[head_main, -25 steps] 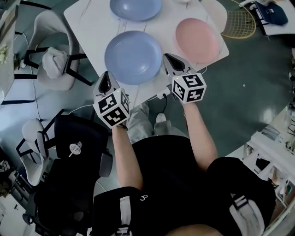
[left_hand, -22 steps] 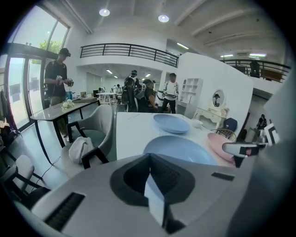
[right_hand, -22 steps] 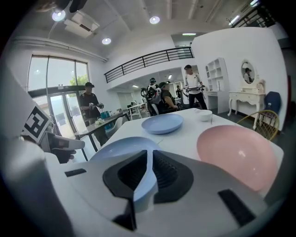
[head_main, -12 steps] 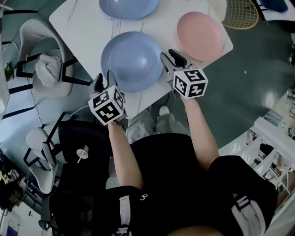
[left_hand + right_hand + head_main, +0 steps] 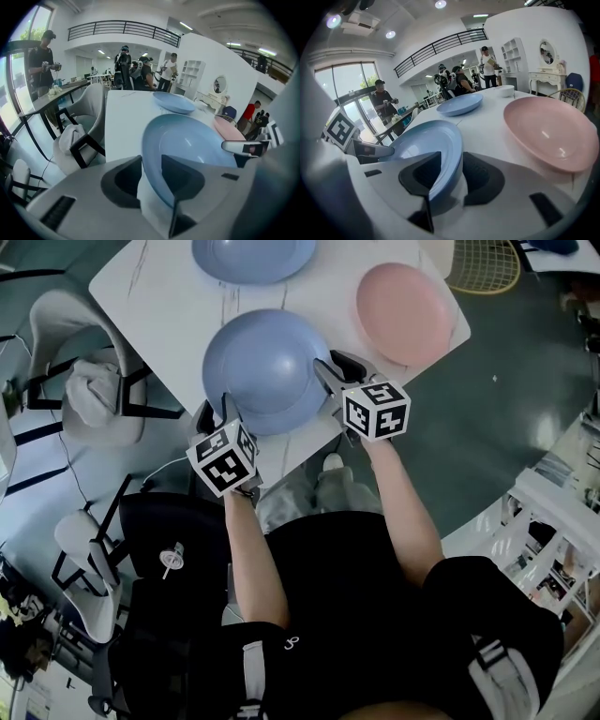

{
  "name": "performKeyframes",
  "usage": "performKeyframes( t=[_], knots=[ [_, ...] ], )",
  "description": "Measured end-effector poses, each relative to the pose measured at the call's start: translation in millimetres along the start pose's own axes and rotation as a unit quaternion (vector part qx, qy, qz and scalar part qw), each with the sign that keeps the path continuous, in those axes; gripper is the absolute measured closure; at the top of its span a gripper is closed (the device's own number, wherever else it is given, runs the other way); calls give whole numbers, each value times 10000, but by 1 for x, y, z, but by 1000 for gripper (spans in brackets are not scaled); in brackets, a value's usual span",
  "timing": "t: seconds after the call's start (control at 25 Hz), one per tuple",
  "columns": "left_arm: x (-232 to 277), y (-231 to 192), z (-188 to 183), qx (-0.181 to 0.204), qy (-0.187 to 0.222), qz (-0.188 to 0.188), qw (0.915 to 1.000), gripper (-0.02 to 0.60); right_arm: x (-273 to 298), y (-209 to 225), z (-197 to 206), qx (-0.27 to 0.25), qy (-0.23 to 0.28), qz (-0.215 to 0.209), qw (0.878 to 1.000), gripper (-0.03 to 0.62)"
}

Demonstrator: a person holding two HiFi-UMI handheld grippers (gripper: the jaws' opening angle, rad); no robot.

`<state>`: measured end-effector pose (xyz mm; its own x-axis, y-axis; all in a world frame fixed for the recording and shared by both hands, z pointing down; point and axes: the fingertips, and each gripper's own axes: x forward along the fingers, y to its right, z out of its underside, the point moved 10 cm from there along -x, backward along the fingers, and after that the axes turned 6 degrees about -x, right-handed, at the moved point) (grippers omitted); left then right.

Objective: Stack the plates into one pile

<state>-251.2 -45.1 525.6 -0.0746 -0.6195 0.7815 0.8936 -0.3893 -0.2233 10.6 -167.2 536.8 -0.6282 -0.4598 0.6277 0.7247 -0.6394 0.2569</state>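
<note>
Head view: three round, glossy plates lie apart on a white table point(image 5: 159, 306). The near blue plate point(image 5: 267, 367) is closest to the person, the far blue plate point(image 5: 253, 254) is beyond it, and the pink plate point(image 5: 405, 313) is off to the right. The left gripper point(image 5: 214, 413) sits at the near blue plate's lower-left edge and the right gripper point(image 5: 330, 371) at its right edge, so the plate is flanked on both sides and rests on the table.

Left gripper view: the jaws have just been opening and stand wide apart. The near blue plate's rim stands between them, with bare table showing beside the outer jaw, so nothing is pinched yet.

Right gripper view: these jaws have also just been opening. The rim passes between them, one jaw over the plate's well and one outside it, with slack on the outer side.

The step looks like a two-sided pick-up. It would go best with each rim seated deep in its jaws, both sides closed together, and the plate lifted level. Uneven pressure could tip or skid the slick plate. It then needs centring over another plate before it is let go.
</note>
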Motion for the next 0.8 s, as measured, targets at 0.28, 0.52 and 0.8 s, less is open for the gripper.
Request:
performKeyframes(
  t=[0.28,0.52,0.8],
  knots=[
    [-1,0,-2,-54,0,119,9999,445,0,-3,-4,88,-151,226,9996,453],
    [-9,5,-12,-147,230,217,9994,448,-13,-2,-15,40,-43,460,9989,537],
    [-17,6,-35,-357,858,207,9955,526,-14,-2,-38,48,154,596,9981,545]
  ],
)
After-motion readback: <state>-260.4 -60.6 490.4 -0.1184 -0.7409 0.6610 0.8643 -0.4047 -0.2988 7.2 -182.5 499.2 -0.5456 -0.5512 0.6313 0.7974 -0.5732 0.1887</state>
